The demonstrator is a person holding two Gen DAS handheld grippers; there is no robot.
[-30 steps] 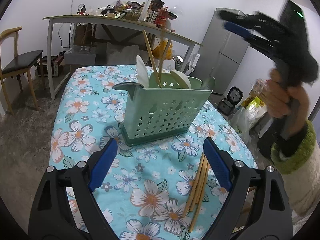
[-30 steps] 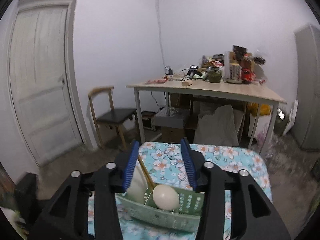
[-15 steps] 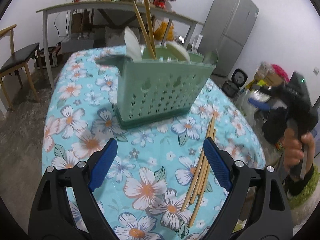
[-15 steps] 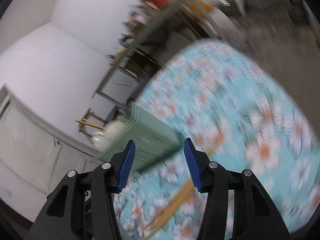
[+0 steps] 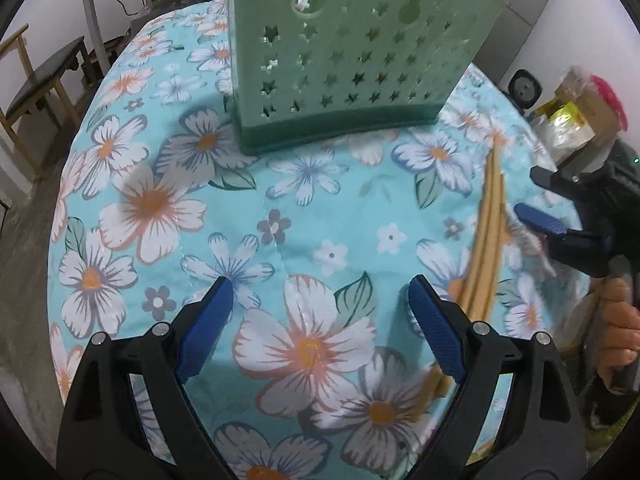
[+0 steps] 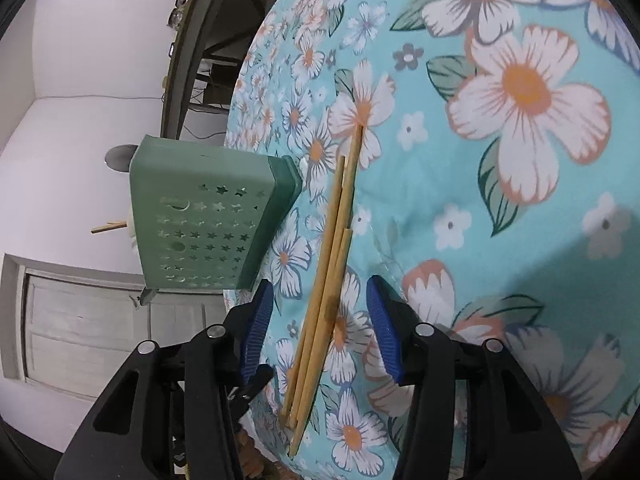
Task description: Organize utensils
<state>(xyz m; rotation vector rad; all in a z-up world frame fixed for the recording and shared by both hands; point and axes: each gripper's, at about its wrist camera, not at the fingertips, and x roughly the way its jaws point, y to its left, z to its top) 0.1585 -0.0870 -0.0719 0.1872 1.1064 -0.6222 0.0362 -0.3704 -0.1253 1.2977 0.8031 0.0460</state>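
The right gripper [image 6: 316, 324] has dropped, closing, astride chopsticks [image 6: 328, 280] beside the caddy [image 6: 208, 216].

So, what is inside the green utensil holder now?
Little shows. In the right wrist view, chopstick tips and a grey spoon bowl stick out of the green utensil holder. Its walls cover everything deeper, and the left wrist view cuts off its top.

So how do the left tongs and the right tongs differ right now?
The left tongs stand wide open over bare floral cloth, with nothing between their pads; the right tongs are narrower and closing, with the loose chopsticks lying between their pads, not yet pinched. The left tongs face the green holder; the right tongs come in rolled sideways at the table edge. Both have blue pads on black arms.
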